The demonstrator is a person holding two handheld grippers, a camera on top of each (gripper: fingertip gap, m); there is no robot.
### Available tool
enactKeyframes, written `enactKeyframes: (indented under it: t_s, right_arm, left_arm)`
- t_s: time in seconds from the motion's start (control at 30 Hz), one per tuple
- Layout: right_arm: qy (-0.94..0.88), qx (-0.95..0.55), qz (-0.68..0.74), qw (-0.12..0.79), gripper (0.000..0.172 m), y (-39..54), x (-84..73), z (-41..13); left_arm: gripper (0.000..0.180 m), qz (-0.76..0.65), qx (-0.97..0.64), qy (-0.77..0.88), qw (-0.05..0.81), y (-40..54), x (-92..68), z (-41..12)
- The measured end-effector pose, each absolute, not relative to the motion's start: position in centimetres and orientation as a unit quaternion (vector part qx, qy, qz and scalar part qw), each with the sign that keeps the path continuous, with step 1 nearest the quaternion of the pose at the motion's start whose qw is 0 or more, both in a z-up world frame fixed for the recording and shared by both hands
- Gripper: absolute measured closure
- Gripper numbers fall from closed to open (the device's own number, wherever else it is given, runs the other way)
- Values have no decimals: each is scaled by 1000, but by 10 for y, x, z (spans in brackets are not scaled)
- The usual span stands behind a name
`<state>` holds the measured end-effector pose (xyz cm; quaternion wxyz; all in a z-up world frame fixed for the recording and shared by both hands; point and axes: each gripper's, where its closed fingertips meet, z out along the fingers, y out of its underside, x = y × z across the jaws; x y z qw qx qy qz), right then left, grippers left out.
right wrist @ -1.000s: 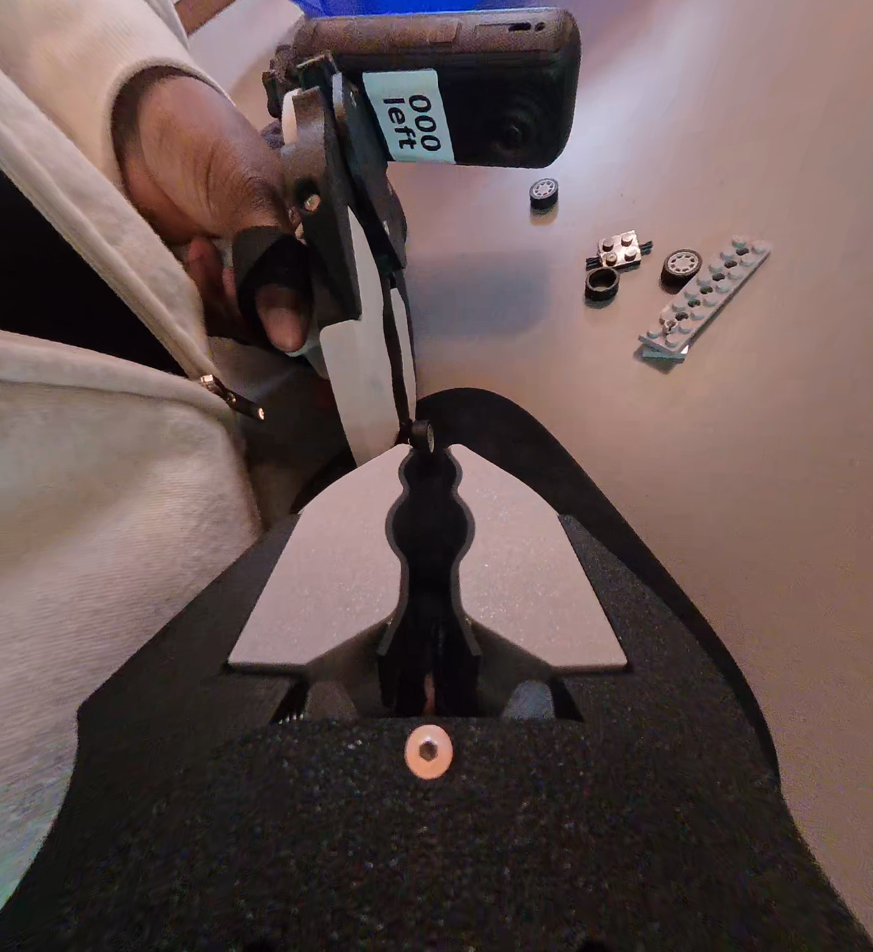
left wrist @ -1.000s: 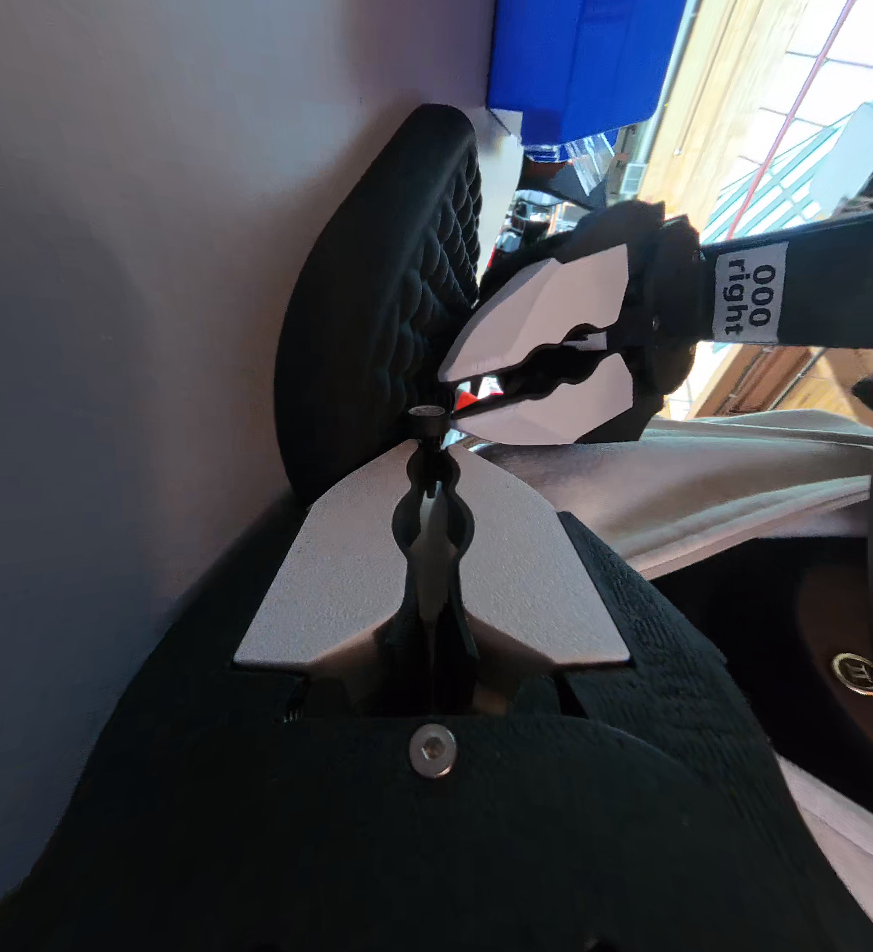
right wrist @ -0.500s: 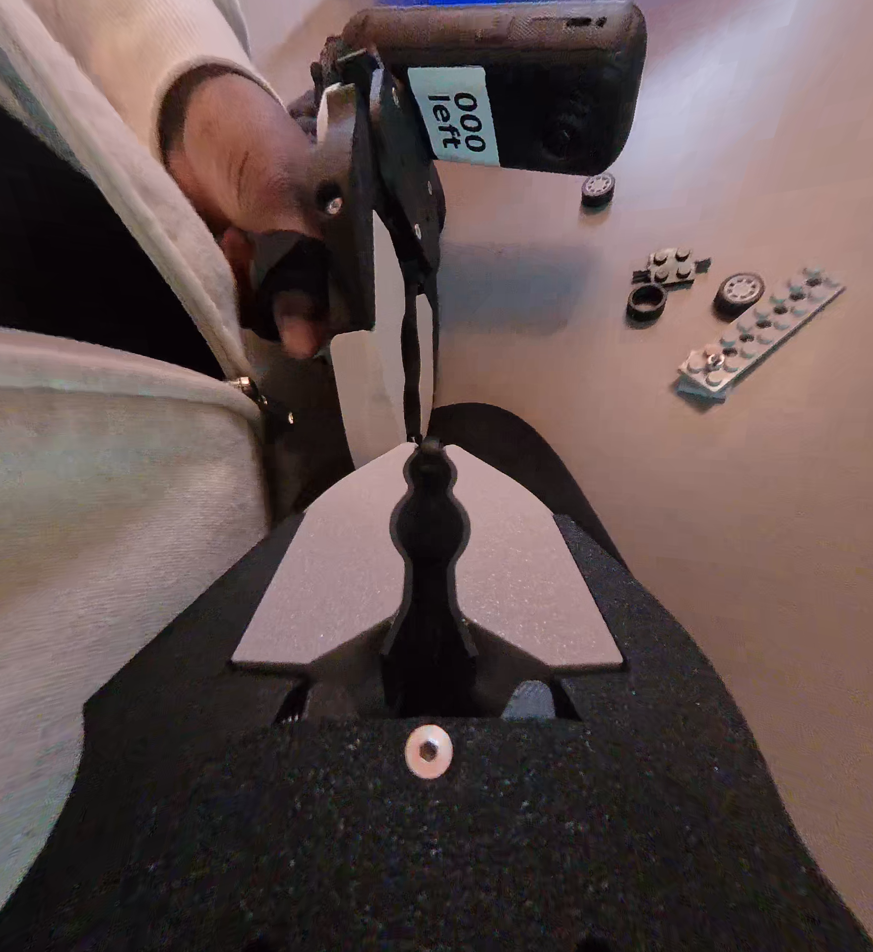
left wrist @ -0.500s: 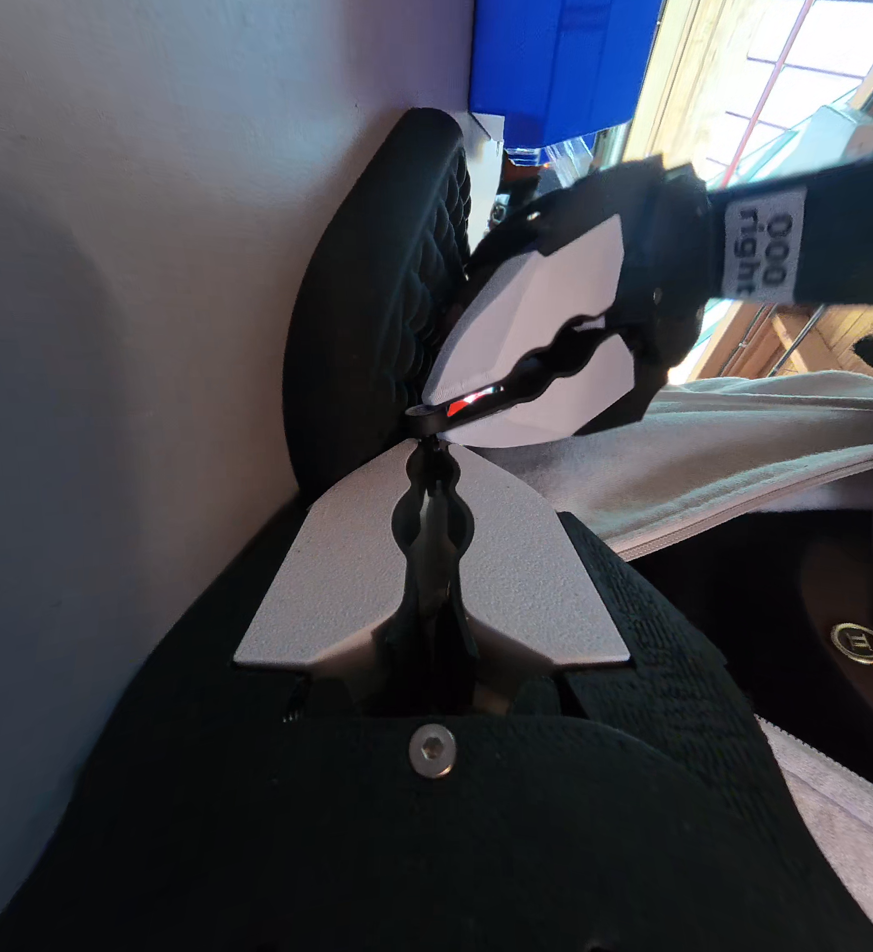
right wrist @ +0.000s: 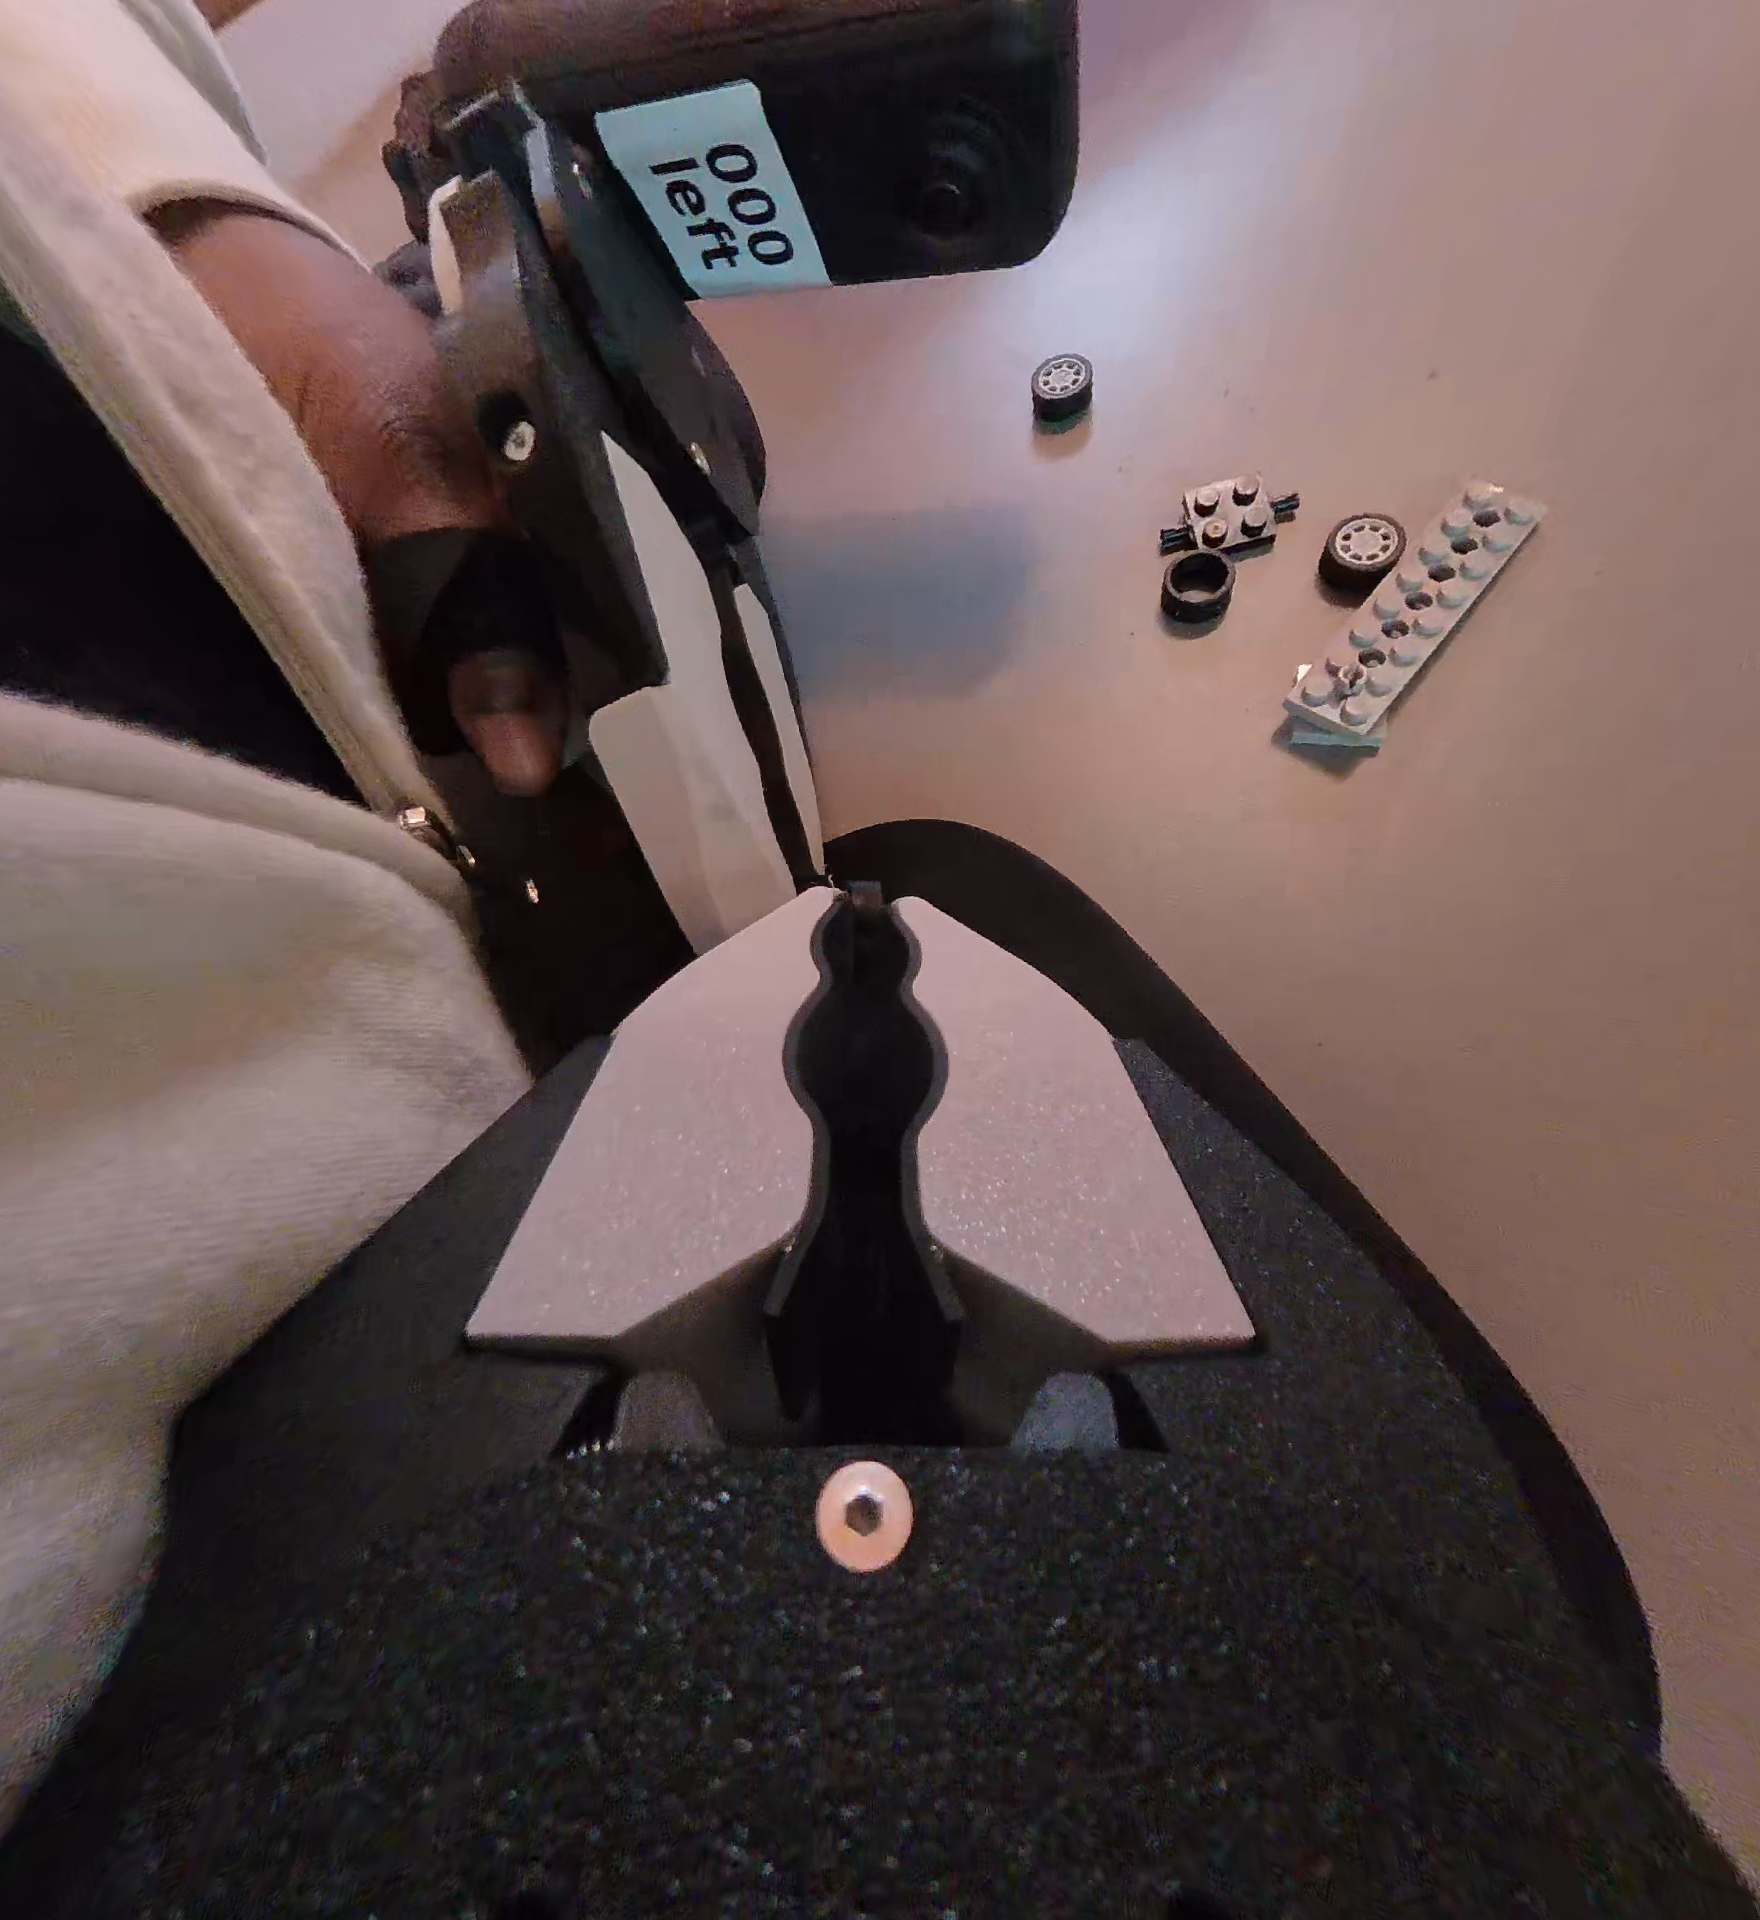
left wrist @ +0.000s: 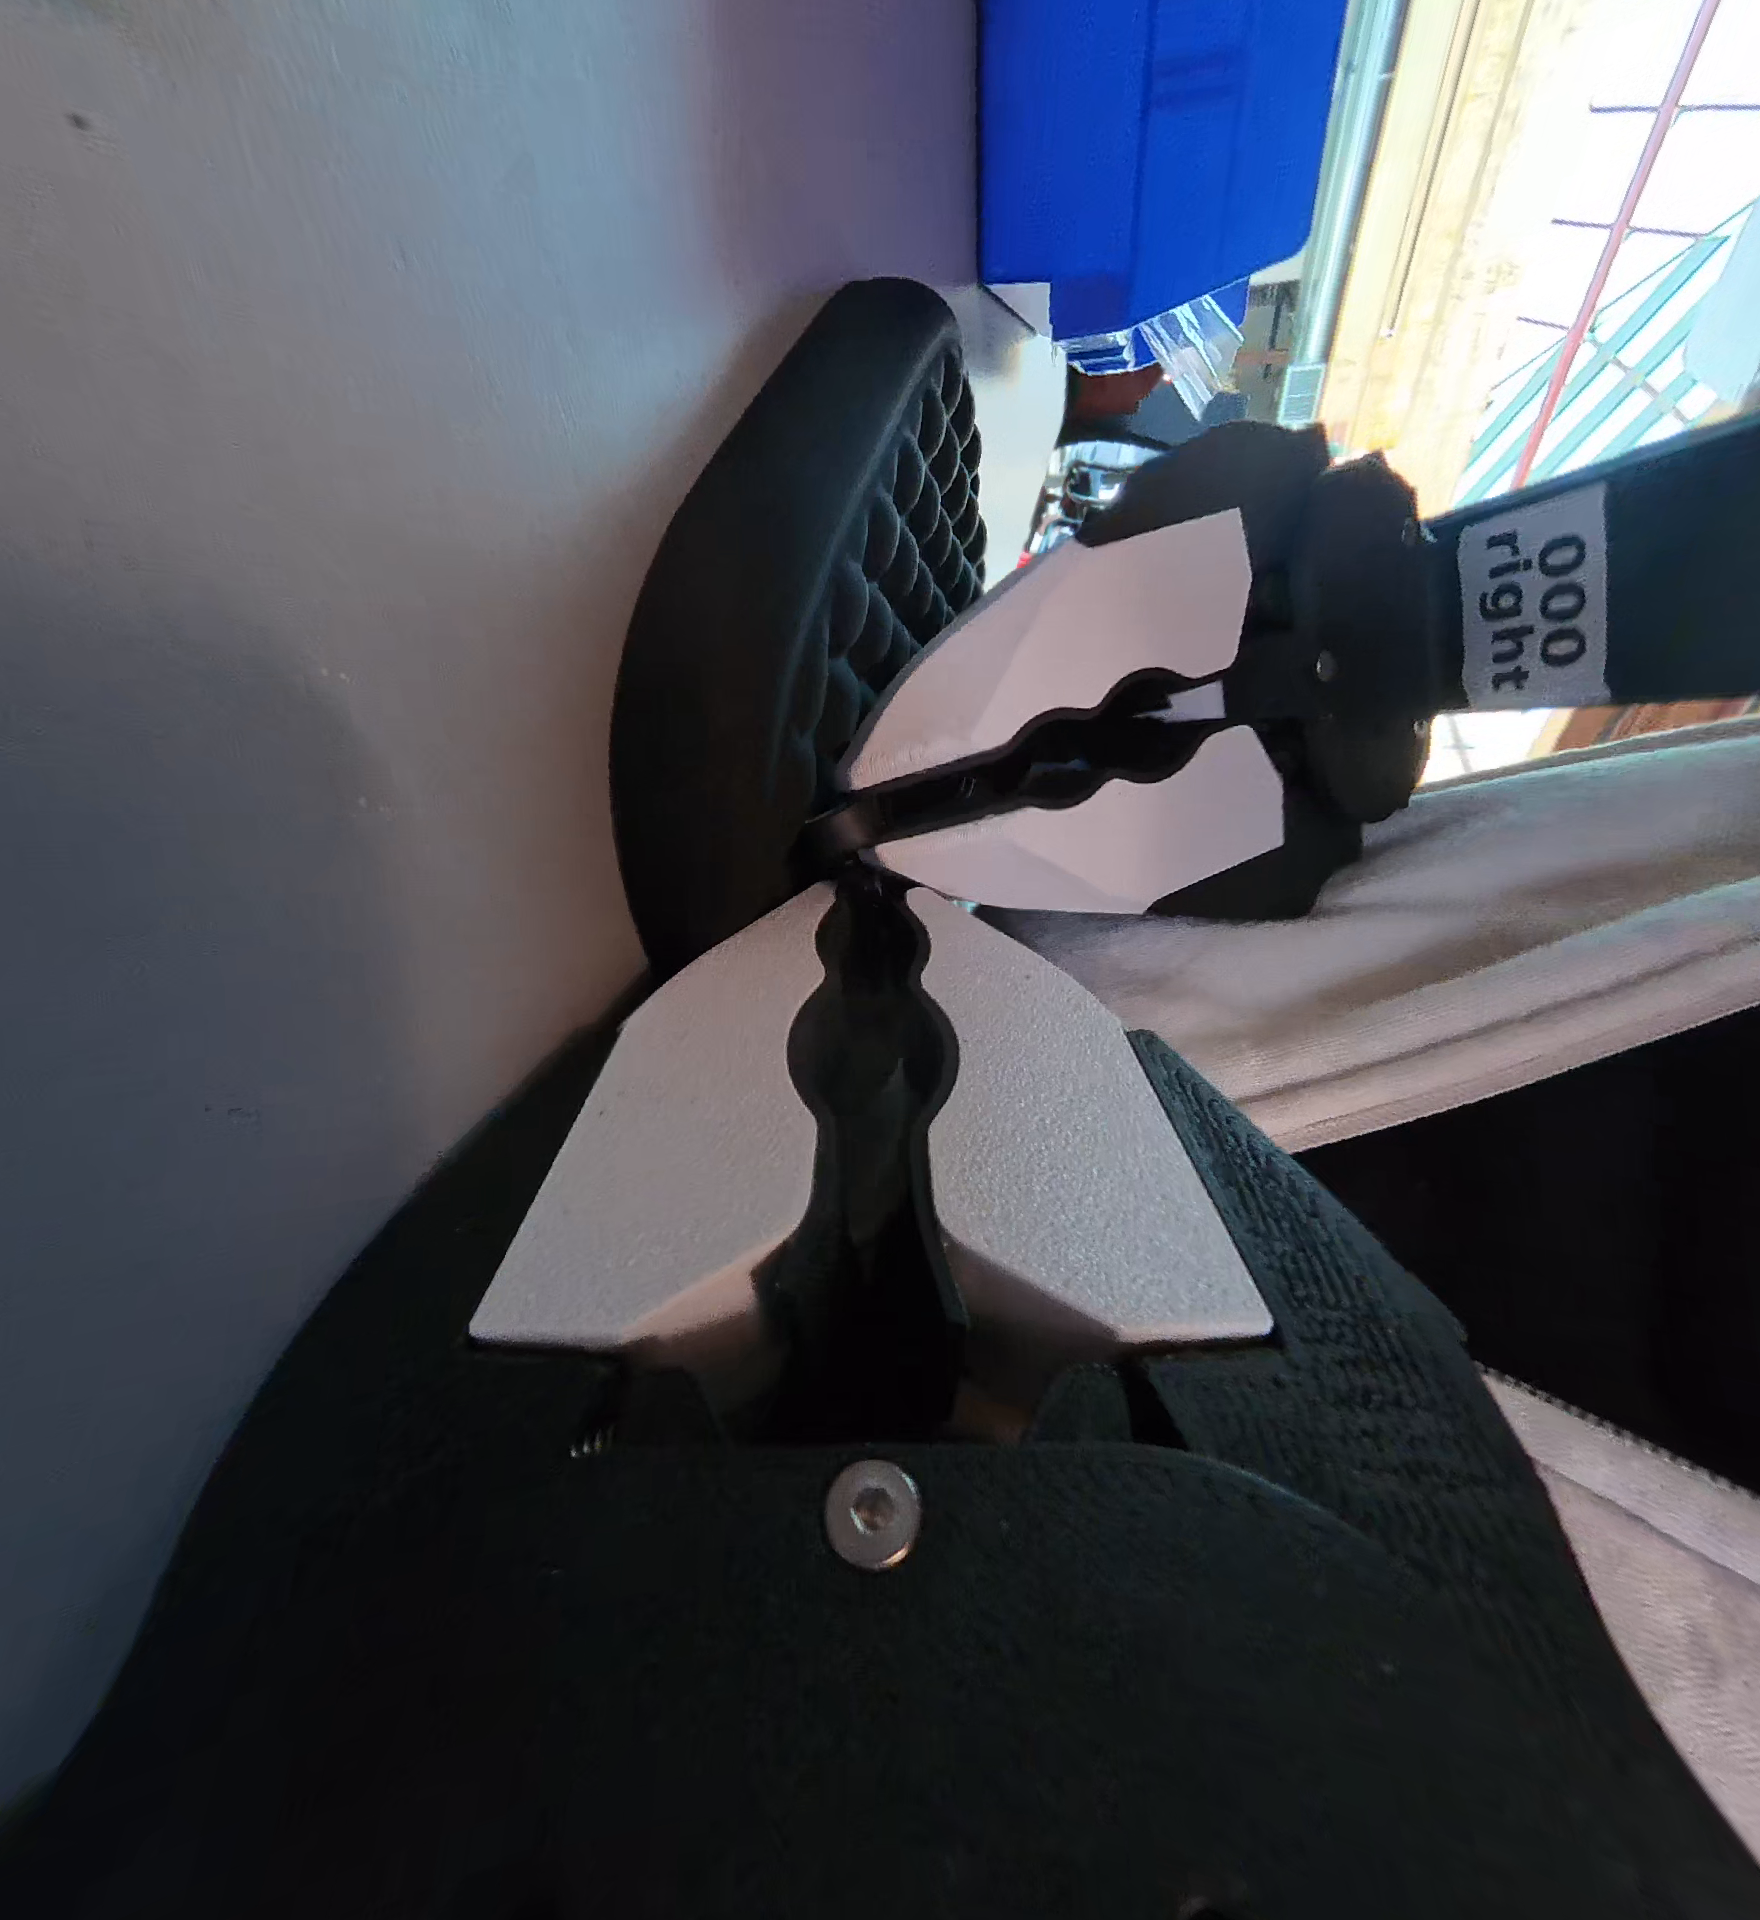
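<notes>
Both grippers meet tip to tip at frame centre: right gripper [right wrist: 863, 902] jaws nearly closed on a small dark piece [right wrist: 865, 896], left gripper [left wrist: 868, 891] jaws also pinching sth dark, above the desk [right wrist: 1478, 935].

Left gripper [left wrist: 868, 883] and right gripper [right wrist: 863, 896] tip to tip; jaws nearly closed

Wheel [right wrist: 1062, 387] behind axle piece [right wrist: 1227, 516], ring [right wrist: 1197, 587] before it

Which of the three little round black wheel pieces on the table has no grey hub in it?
The black ring lying just below the small dark studded axle piece. It is hollow, while the far wheel and the wheel beside the grey studded plate have grey hubs.
</notes>
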<state>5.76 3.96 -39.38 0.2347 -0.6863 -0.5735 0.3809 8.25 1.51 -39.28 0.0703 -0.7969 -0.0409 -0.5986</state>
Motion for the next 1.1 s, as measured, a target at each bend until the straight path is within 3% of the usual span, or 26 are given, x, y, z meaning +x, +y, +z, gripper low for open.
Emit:
enactKeyframes:
  t_s: [0.4,0.53,0.63,1.1]
  right_arm:
    - [-517,-726,401,212,165,40,57,-394]
    - [-521,-757,306,248,172,60,61,-407]
    - [-480,-767,364,219,172,56,63,-403]
    - [-448,-702,492,254,168,57,64,-362]
  left_arm:
    - [172,-514,-840,41,169,16,81,-399]
    - [174,-427,-855,176,238,8,91,-402]
    - [175,-491,-836,120,214,13,90,-395]
    - [174,-468,-826,133,285,20,89,-383]
